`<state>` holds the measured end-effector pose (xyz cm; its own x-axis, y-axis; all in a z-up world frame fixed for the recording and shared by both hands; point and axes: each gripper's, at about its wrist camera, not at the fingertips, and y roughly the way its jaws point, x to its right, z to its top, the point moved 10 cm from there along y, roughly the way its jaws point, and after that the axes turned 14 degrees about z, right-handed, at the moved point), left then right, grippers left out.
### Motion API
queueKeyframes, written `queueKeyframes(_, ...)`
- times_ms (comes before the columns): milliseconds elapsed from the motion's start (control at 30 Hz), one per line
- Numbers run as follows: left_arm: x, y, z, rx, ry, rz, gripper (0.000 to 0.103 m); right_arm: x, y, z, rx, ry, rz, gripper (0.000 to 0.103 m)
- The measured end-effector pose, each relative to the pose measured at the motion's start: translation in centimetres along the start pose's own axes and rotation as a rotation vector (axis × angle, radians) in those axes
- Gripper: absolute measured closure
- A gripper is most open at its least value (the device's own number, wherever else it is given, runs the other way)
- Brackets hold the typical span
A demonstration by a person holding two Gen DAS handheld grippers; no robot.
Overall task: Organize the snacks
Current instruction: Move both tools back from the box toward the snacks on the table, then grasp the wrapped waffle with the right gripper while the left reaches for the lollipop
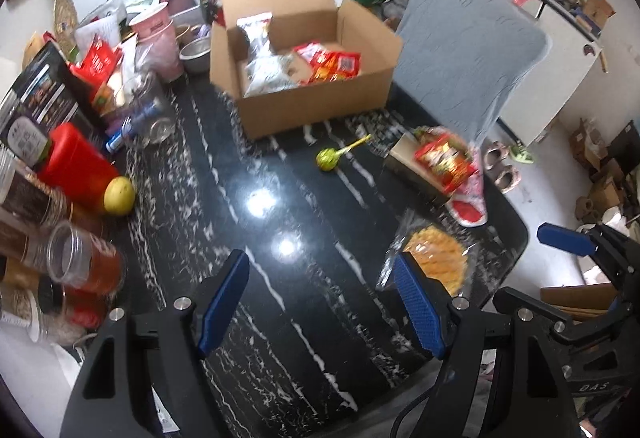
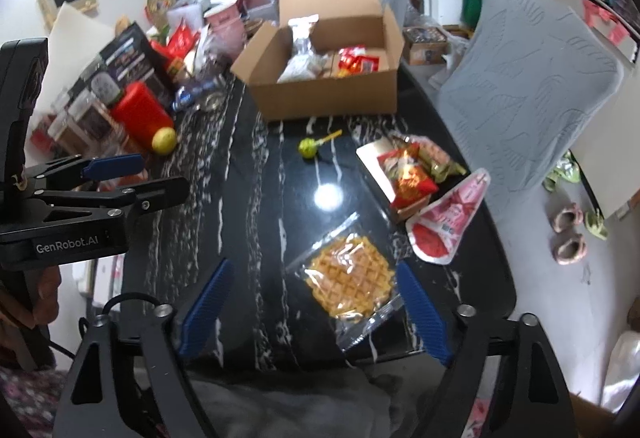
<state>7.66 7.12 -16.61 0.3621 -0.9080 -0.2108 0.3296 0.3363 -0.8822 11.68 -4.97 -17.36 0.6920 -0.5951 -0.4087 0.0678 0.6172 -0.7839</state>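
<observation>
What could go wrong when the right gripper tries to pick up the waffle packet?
The waffle packet lies flat on the glossy table, so the open right gripper may slide off its thin plastic. The packet also lies near the table edge and could be pushed off.

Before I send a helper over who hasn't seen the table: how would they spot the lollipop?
Find the open cardboard box on the black marble table. On the bare tabletop just in front of it lies the lollipop. It alone has a round green head on a yellow stick; the other snacks are flat packets.
</observation>
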Motion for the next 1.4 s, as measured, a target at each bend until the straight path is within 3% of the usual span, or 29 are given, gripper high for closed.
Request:
queueKeyframes(167, 0.3, 2.3, -1.9, -0.071, -0.014, -0.011, 0.028, 1.1, 2.7, -1.0, -0.066, -0.043, 0.001, 0.014)
queueKeyframes(300, 0.5, 4.3, -3.2, -0.14, -0.045, -0.025, 0.028, 2.0, 5.2, -1.8, -0.133, -0.091, -0.001, 0.006)
queueKeyframes(567, 0.4, 6.7, -4.5, -0.221, -0.095, -0.004, 0.028, 3.8, 9.6, -2.8, -0.253, -0.179, -0.004, 0.005)
queueKeyframes(933, 0.6, 7.6, -3.6, -0.239, -0.082, 0.029, 0.028, 4.2, 13.8, -4.2, -0.393, -0.297, -0.003, 0.001)
queueKeyframes(1100, 0.6, 7.9, -3.1, -0.241, -0.073, 0.04, 0.028, 4.8, 14.4, -4.5, -0.412, -0.265, -0.016, 0.001)
queueKeyframes(1200, 0.5, 8.0, -2.8, -0.241, -0.074, 0.045, 0.028, 5.6, 14.7, -5.0, -0.433, -0.192, -0.025, 0.007)
queueKeyframes(1400, 0.5, 8.0, -2.3, -0.234, -0.066, 0.052, 0.028, 6.0, 14.2, -5.0, -0.382, -0.167, -0.038, 0.019)
